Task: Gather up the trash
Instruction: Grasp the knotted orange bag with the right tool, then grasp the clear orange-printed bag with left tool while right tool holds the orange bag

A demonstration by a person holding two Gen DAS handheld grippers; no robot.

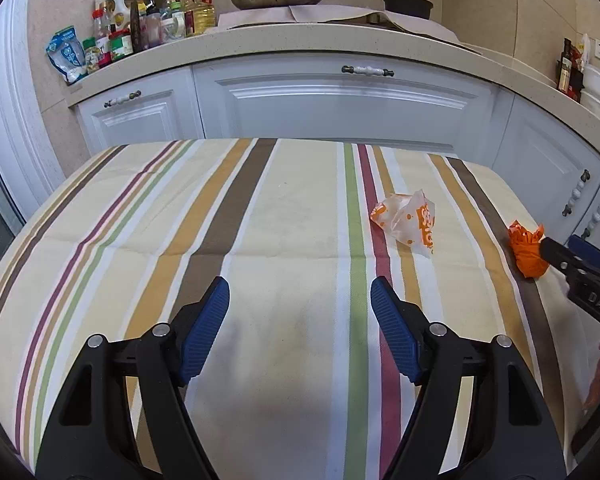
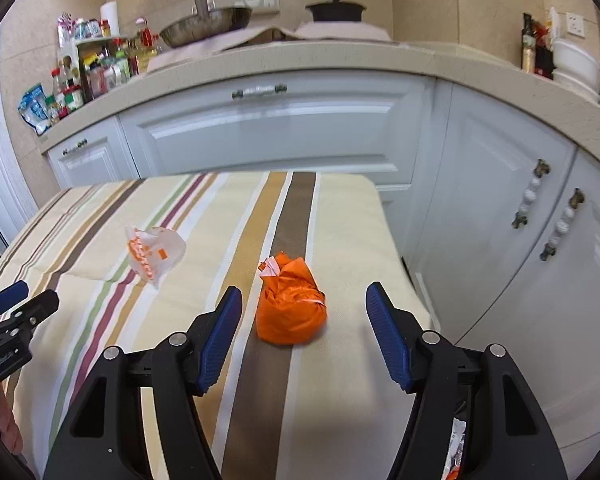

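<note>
Orange crumpled wrapper (image 2: pixel 291 307) seen on striped tabletop (image 2: pixel 100 248), near right edge, just beyond right tongs (image 2: pixel 304 332): spread wide, empty. White/orange bag (image 1: pixel 406 222) farther left. Left tongs (image 1: pixel 300 320) likewise wide, empty.

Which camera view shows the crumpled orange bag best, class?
The right wrist view: the orange bag sits whole and near, centred ahead of the open right gripper. The left wrist view shows it small at the edge, partly hidden by that gripper.

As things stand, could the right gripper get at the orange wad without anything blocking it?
Probably yes. The right gripper is open, and the orange wad lies just ahead between its fingers on the striped cloth, nothing in between.
</note>
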